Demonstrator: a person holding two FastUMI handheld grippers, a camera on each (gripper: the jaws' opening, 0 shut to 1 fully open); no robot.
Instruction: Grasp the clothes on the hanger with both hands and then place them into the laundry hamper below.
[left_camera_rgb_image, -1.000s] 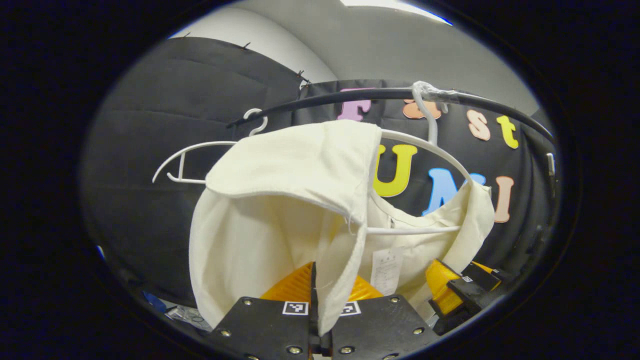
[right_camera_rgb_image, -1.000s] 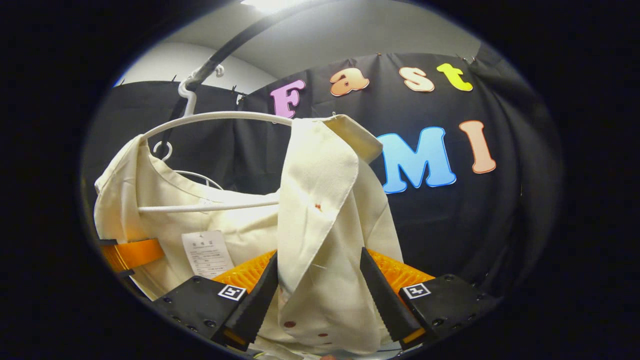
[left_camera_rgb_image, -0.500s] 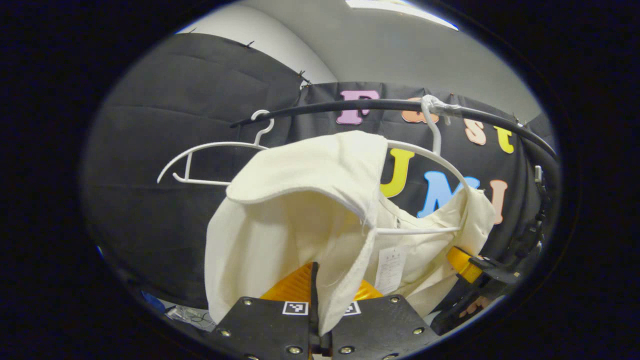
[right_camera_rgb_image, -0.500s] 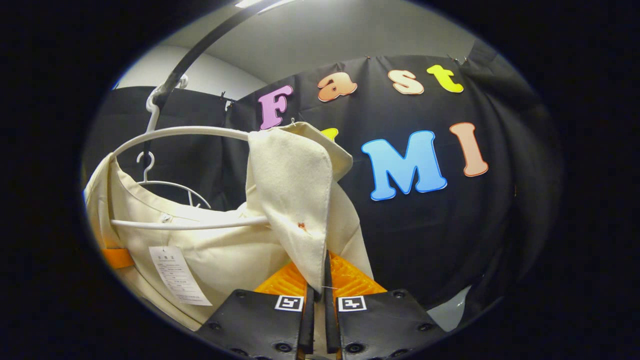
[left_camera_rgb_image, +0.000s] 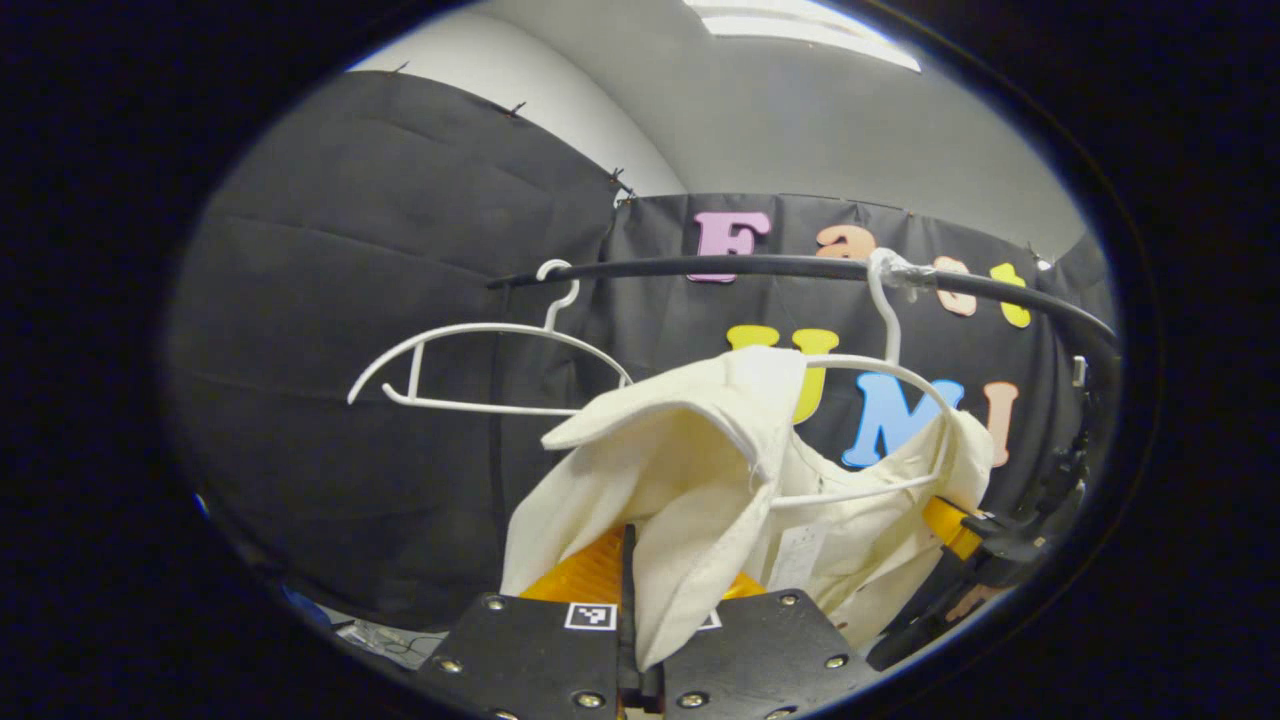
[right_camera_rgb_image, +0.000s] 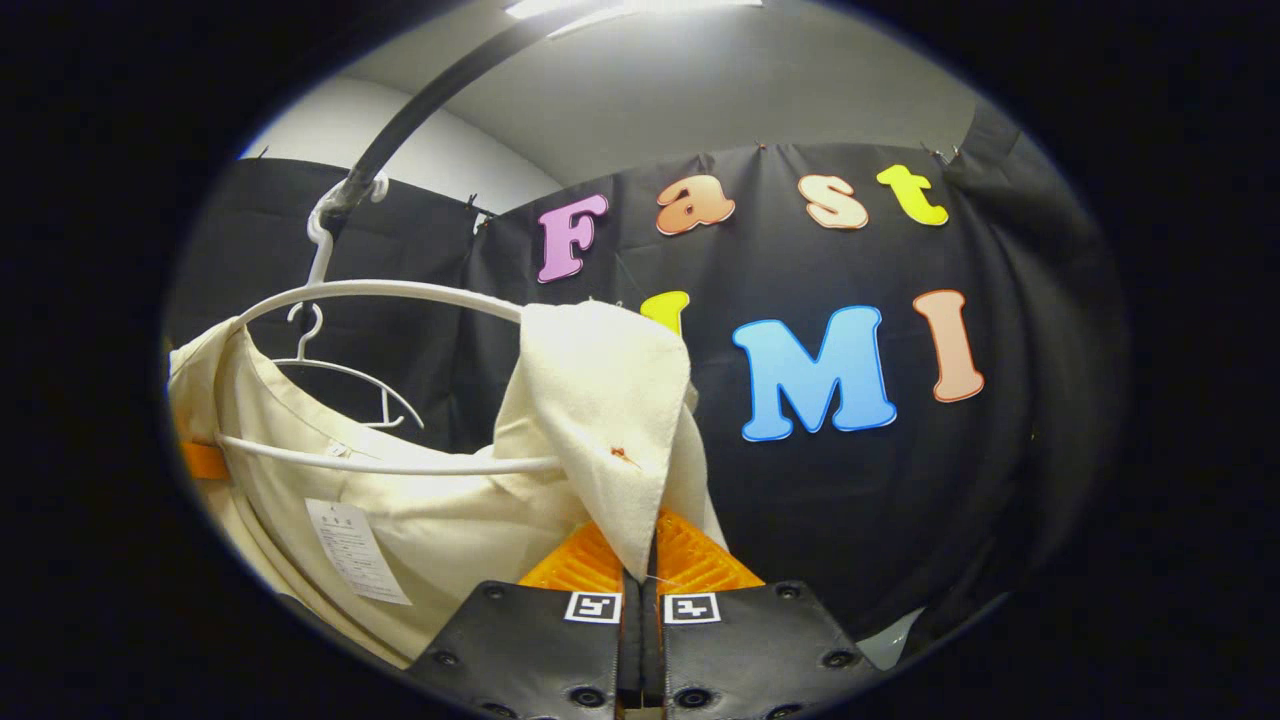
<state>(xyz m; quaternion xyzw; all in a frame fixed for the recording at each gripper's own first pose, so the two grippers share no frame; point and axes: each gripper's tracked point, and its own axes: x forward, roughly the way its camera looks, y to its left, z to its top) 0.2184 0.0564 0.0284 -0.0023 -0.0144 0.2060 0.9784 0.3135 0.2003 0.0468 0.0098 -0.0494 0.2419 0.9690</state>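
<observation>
Now both tongs, L & R, pinch shirt draped across hanger.

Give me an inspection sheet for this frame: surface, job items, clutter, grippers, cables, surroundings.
Surface: nothing seen.
Job's things: cream garment draped on white hanger, partly pulled down; hamper nothing seen.
Clutter: spare empty hanger on the black rail.
Grippers: left gripper shut on garment; right gripper shut on garment.
Cables: thin wires low at left, too small to tell more.
Surroundings: black cloth wall, grey ceiling.
</observation>
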